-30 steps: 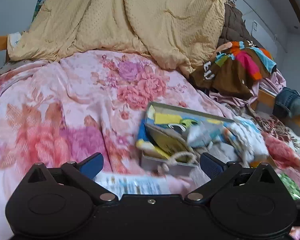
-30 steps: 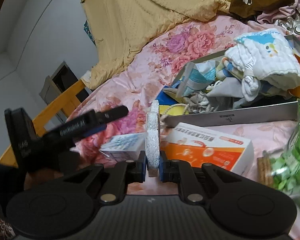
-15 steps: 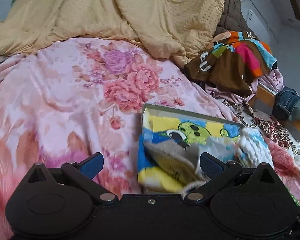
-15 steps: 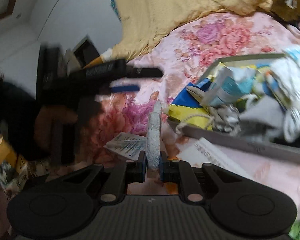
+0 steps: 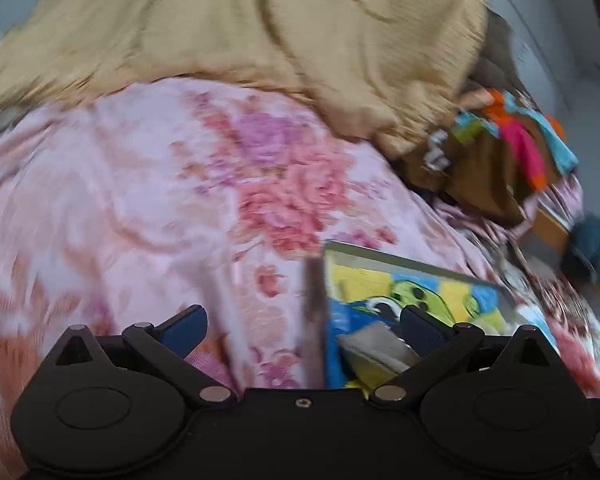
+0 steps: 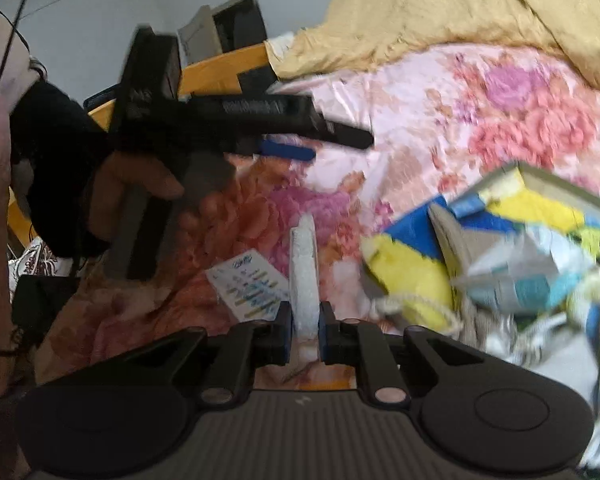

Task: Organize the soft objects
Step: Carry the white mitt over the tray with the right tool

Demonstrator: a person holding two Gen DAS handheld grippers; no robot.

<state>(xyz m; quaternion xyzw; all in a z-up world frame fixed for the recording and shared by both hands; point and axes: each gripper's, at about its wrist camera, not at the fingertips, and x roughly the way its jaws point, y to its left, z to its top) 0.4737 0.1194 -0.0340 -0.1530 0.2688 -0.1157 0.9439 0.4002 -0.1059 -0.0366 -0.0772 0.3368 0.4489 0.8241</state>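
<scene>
Bed surface: pink floral sheet (image 5: 148, 208), rumpled, filling most of both views. Tan quilt (image 5: 260, 36) heaped along the far side, its lower edge lying on the sheet. Pale wall behind. Both frames motion-blurred.

Left wrist view, left to right: left gripper (image 5: 303, 326) with blue-padded fingers spread wide, nothing between them, over bare sheet and the near left corner of the grey box (image 5: 315, 320). In the box, a blue-and-yellow cartoon cloth (image 5: 432, 296) and a grey folded piece (image 5: 374, 346) near the right finger. Farther right, only here: brown garment with bright stripes (image 5: 496, 168) beside the quilt's corner, a wooden bed rail (image 5: 554, 228), a dark blue bundle (image 5: 592, 252) past the rail.

Right wrist view, left to right: only here, person's sleeve at the frame edge, the left hand (image 6: 136, 188) gripping the left gripper's (image 6: 328, 146) handle, seen side-on above the sheet. Orange wooden rail (image 6: 224, 70) and a dark doorway or cabinet (image 6: 236, 26) behind it; cannot tell which. Printed leaflet (image 6: 248, 284) flat on the sheet, just left of centre. Right gripper (image 6: 305, 334) clamped on a white fuzzy soft piece (image 6: 304, 268), held edge-on and upright between the pads, above the sheet and left of the box. Right again: grey box (image 6: 556, 180) crammed with soft things, cartoon cloth (image 6: 412, 256) spilling over its near edge, a cream cord (image 6: 416, 304) hanging beside it, white-and-teal fabrics (image 6: 520, 276) blurred beyond.
</scene>
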